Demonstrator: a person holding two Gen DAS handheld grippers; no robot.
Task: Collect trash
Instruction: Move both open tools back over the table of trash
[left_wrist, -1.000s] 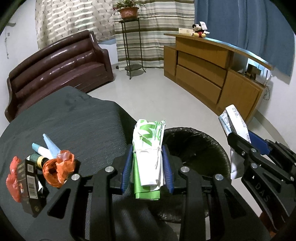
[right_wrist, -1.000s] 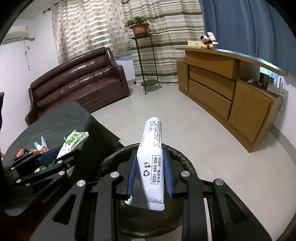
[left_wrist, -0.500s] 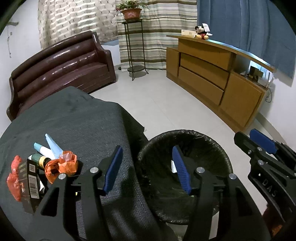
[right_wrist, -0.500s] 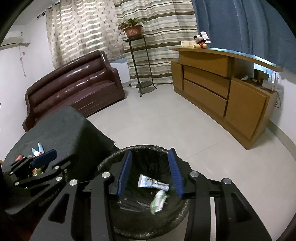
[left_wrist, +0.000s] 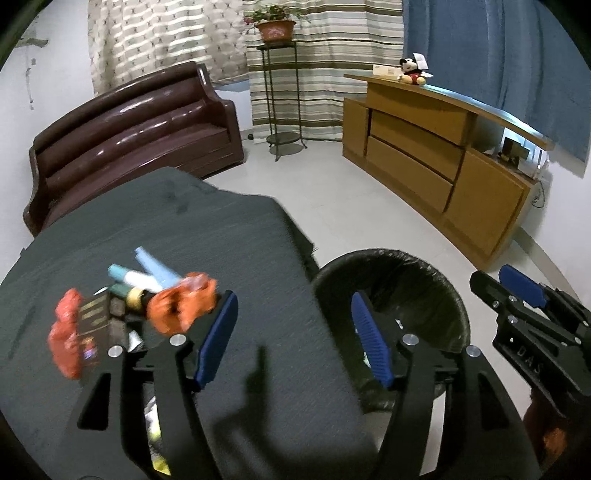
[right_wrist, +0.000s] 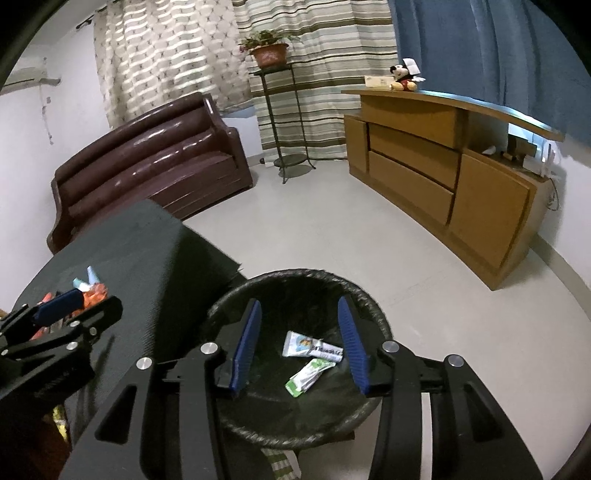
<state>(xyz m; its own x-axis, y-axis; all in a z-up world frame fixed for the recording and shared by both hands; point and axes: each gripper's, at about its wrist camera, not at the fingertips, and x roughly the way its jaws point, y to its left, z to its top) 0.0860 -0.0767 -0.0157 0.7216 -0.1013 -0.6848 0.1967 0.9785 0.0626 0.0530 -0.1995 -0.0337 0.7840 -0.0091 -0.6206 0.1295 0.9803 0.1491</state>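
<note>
A black-lined trash bin (right_wrist: 295, 273) stands on the floor beside the dark-clothed table (left_wrist: 184, 229). Inside it lie a white tube (right_wrist: 312, 347) and a green-and-white wrapper (right_wrist: 308, 374). My right gripper (right_wrist: 299, 301) hangs open above the bin with nothing between its fingers. My left gripper (left_wrist: 293, 297) is over the table's right edge, its jaws opening and empty. To its left sits a trash pile: an orange crumpled wrapper (left_wrist: 181, 306), blue and white tubes (left_wrist: 147, 275), a dark box (left_wrist: 96, 314) and a red wrapper (left_wrist: 66, 343).
A brown sofa (left_wrist: 129, 136) stands behind the table. A metal plant stand (left_wrist: 280, 110) is at the back, and a wooden cabinet (left_wrist: 424, 155) runs along the right wall. Pale floor (left_wrist: 351, 214) lies between them and the bin.
Both grippers opened and let go. The green-and-white wrapper and the white tube dropped into the bin. The left gripper then shifted left, from over the bin to over the table's edge.
</note>
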